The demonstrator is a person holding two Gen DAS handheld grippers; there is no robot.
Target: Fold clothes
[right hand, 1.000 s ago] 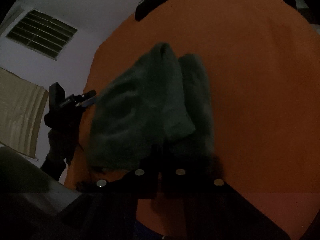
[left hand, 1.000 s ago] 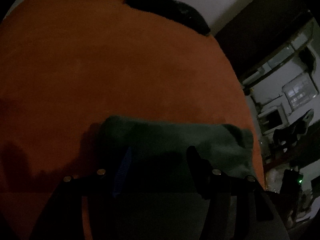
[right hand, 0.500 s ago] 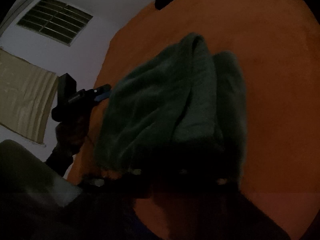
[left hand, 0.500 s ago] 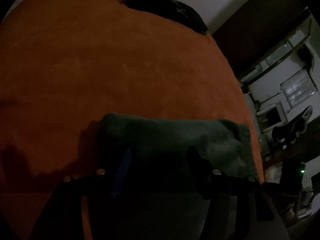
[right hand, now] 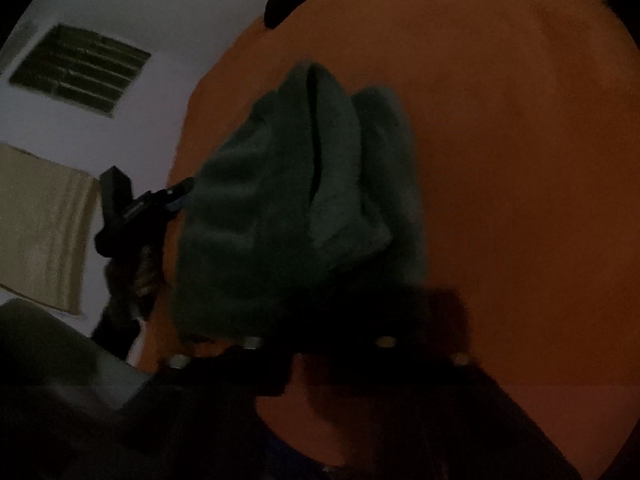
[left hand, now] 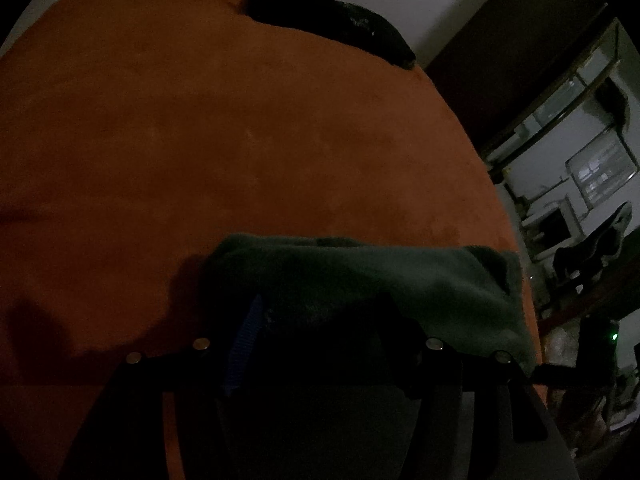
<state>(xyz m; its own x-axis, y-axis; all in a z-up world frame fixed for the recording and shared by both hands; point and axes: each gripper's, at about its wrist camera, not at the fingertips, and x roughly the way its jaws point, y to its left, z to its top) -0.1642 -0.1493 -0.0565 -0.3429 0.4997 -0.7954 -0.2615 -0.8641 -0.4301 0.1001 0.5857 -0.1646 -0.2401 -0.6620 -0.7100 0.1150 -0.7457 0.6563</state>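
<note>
A folded dark green fleece garment [left hand: 360, 276] [right hand: 288, 208] lies on the orange blanket [left hand: 200, 120] [right hand: 500, 160], near its front edge. My left gripper [left hand: 324, 320] stands over the garment's near edge with its jaws well apart; the cloth between them is in deep shadow, and the blue pad [left hand: 244, 344] shows bare. The right wrist view shows that same left gripper [right hand: 176, 196] at the garment's left side. My right gripper [right hand: 332, 336] is at the garment's near end; its jaws are opening, the cloth edge lies between them, and the fingers are nearly lost in the dark.
A black garment [left hand: 328, 20] [right hand: 288, 0] lies at the blanket's far edge. A dark cabinet [left hand: 520, 60] and shelves stand off to the right of the bed. A wall vent [right hand: 80, 68] and a beige hanging cloth [right hand: 40, 224] are at left. A person's hand [right hand: 136, 272] holds the left gripper.
The right gripper's jaws, shut on the garment's near end before, have parted. The garment has settled flatter on the blanket. The left gripper has stayed put.
</note>
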